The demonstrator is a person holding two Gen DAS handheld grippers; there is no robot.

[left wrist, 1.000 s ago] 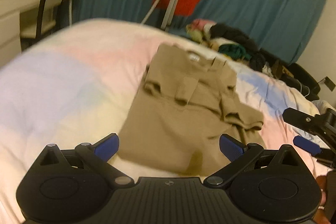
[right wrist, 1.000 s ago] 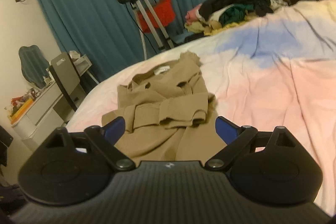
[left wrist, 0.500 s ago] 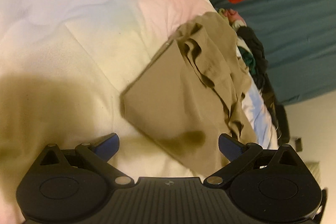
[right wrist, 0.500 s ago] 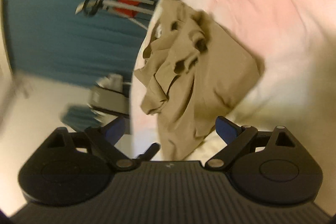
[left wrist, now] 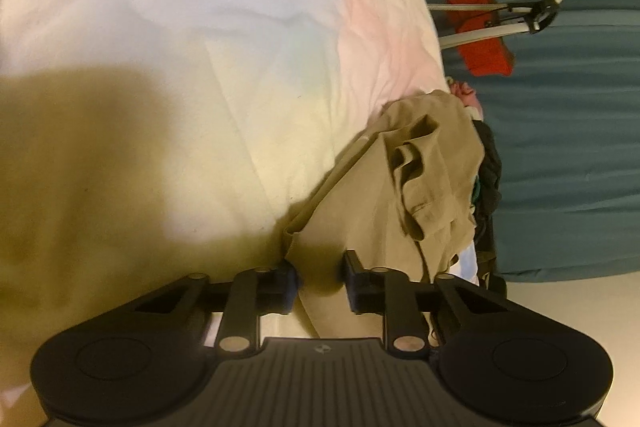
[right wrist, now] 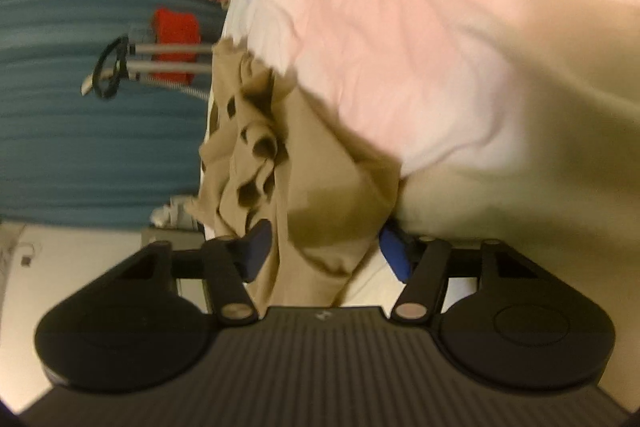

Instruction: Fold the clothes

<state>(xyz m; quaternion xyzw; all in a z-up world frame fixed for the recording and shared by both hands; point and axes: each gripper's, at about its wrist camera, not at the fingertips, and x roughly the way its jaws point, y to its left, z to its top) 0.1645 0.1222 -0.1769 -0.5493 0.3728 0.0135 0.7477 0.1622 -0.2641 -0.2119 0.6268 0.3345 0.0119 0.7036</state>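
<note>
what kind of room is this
Probably a bedroom: a bed with a pastel duvet, a tan garment laid on it for folding, a pile of clothes at the far edge, and a teal curtain behind.

Spread flat on the bed (left wrist: pixel 240 67): a folded top (left wrist: pixel 380 207), close to the near edge. On top of its body: the sleeves (left wrist: pixel 424 187), laid across in a bunch. Behind the top, at the far end of the bed: a heap of clothes (left wrist: pixel 488 167). Past the bed: a curtain (left wrist: pixel 560 147). Between bed and curtain: a stand (left wrist: pixel 500 23), just beside the bed's edge.
</note>
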